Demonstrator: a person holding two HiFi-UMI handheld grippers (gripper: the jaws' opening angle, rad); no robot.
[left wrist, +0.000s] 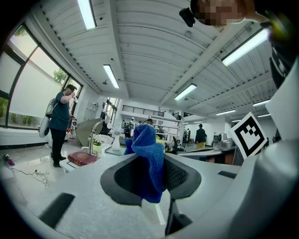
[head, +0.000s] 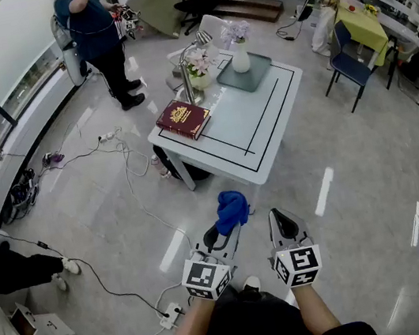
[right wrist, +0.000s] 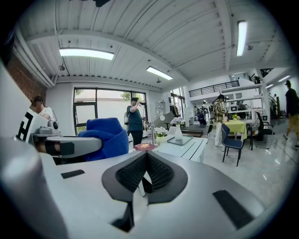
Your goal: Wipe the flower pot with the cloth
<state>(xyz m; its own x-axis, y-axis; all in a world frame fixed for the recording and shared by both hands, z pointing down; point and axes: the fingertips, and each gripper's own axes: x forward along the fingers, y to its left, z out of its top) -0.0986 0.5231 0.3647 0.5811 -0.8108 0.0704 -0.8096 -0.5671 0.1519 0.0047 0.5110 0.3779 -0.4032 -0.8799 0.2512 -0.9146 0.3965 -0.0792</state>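
Observation:
A small flower pot [head: 198, 74] with pale flowers stands on the white table [head: 254, 127], beside a lamp's metal stem and some way ahead of me. It also shows small in the left gripper view, flower pot [left wrist: 96, 146], and the right gripper view, flower pot [right wrist: 160, 136]. My left gripper [head: 232, 229] is shut on a bunched blue cloth [head: 231, 208], which sticks up between the jaws as cloth [left wrist: 146, 161]. My right gripper [head: 276, 215] is held level beside it, its jaws shut with nothing between them. Both hang over the floor, short of the table.
On the table lie a dark red book [head: 183, 119] and a grey tray [head: 246, 76] holding a white vase [head: 241, 58]. Cables and a power strip [head: 171, 315] trail over the floor at left. A person [head: 97, 38] stands beyond the table; chairs and a yellow table [head: 365, 24] are at the back right.

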